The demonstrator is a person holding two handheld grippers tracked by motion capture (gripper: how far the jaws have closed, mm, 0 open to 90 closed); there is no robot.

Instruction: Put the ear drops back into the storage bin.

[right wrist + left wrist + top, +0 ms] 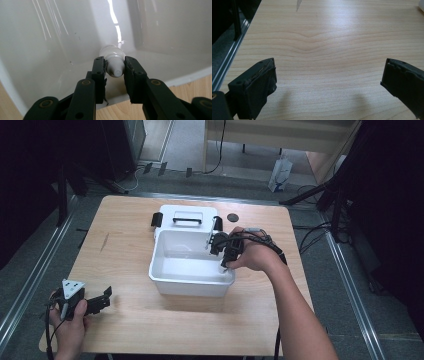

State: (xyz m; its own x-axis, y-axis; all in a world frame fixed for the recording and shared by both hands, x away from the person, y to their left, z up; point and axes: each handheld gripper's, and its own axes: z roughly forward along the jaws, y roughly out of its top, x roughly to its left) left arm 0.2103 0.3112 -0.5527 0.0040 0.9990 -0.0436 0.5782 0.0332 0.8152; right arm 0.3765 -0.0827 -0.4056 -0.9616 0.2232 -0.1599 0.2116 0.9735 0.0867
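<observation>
A white plastic box (160, 275) stands open in the middle of the wooden table (125, 235), its lid (187, 213) with a black handle folded back behind it. My right gripper (114, 67) reaches down into the box (37, 45) at its right side and is shut on a small white bottle (113, 58), cap toward the camera. In the high view the right gripper (223, 251) hangs over the box's right inner corner. My left gripper (102, 299) rests at the table's near left, held in a hand. Its jaws stand wide open over bare wood (327, 50), nothing between them.
A small dark round disc (232, 217) lies on the table behind the box at the right. The table's left edge (242, 42) drops to a metal rail and floor. A white bag (280, 174) and cables lie on the floor beyond.
</observation>
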